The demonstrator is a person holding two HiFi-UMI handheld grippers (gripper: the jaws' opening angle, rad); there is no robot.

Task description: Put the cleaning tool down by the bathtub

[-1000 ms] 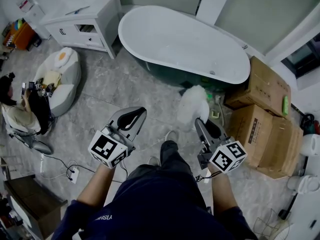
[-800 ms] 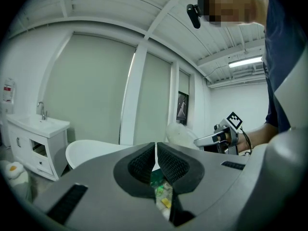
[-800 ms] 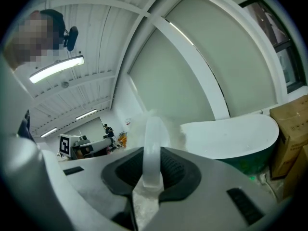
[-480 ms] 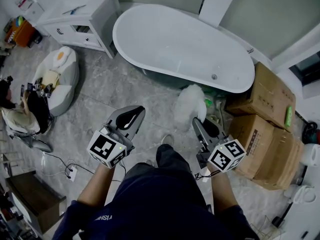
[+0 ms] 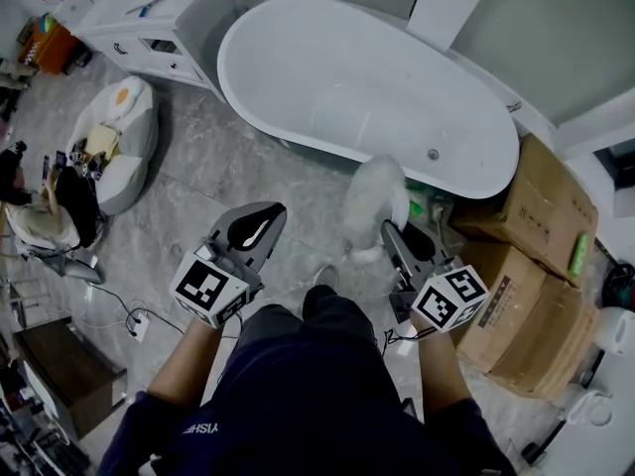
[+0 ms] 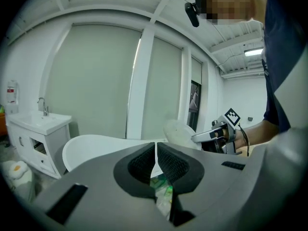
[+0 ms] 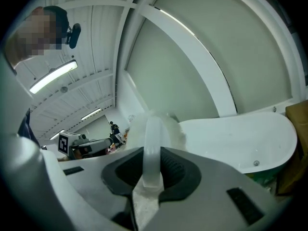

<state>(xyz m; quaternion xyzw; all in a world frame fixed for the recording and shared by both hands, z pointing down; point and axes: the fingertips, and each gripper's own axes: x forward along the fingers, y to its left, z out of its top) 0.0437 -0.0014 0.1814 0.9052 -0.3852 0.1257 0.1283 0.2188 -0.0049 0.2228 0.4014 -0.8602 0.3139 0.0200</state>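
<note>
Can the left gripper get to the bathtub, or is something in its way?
Probably yes. Only bare floor lies between the left gripper and the bathtub, and its jaws are shut with nothing in them. The duster is in the right gripper, off to the side.

**Place:** bathroom mock-up set inside a larger workshop-type hall.
**Bathroom evid.:** freestanding white bathtub (image 5: 367, 97); grey marble-look tile floor (image 5: 198, 191); white vanity cab. (image 5: 189, 23) w/ basin & faucet (image 6: 42, 105); pale wall panels behind tub.
**Hall evid.:** cardboard boxes (image 5: 541, 211) stacked beside tub; power strip (image 5: 132, 327) w/ loose cables on floor; beanbag (image 5: 124, 142); high open ceiling w/ strip lights (image 7: 53, 76).
</note>
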